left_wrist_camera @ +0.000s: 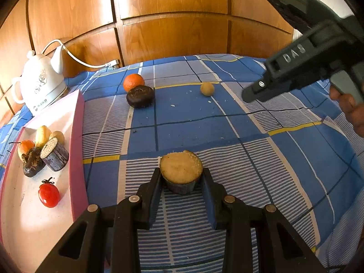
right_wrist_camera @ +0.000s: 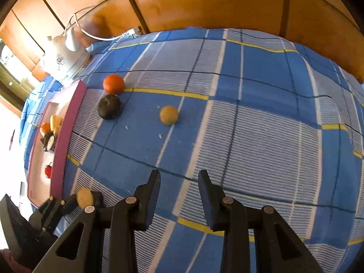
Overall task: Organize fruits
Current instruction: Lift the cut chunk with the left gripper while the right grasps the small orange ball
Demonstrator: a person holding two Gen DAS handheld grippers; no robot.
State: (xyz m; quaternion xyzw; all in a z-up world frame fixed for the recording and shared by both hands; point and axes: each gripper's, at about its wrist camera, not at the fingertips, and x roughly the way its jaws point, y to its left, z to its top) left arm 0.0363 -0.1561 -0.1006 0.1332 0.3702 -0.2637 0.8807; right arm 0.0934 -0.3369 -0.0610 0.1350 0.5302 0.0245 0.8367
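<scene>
Black left gripper (left_wrist_camera: 181,177) pinches a cut fruit piece (left_wrist_camera: 180,170) near the pink tray (left_wrist_camera: 77,136); the right gripper (right_wrist_camera: 179,177) hangs spread above the checked bedsheet (right_wrist_camera: 250,125), orange (right_wrist_camera: 113,83) far left.

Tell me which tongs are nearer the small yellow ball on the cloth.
Right. The right tongs hang open above the cloth, short of the yellow ball. The left tongs sit farther back, shut on a cut fruit piece.
</scene>
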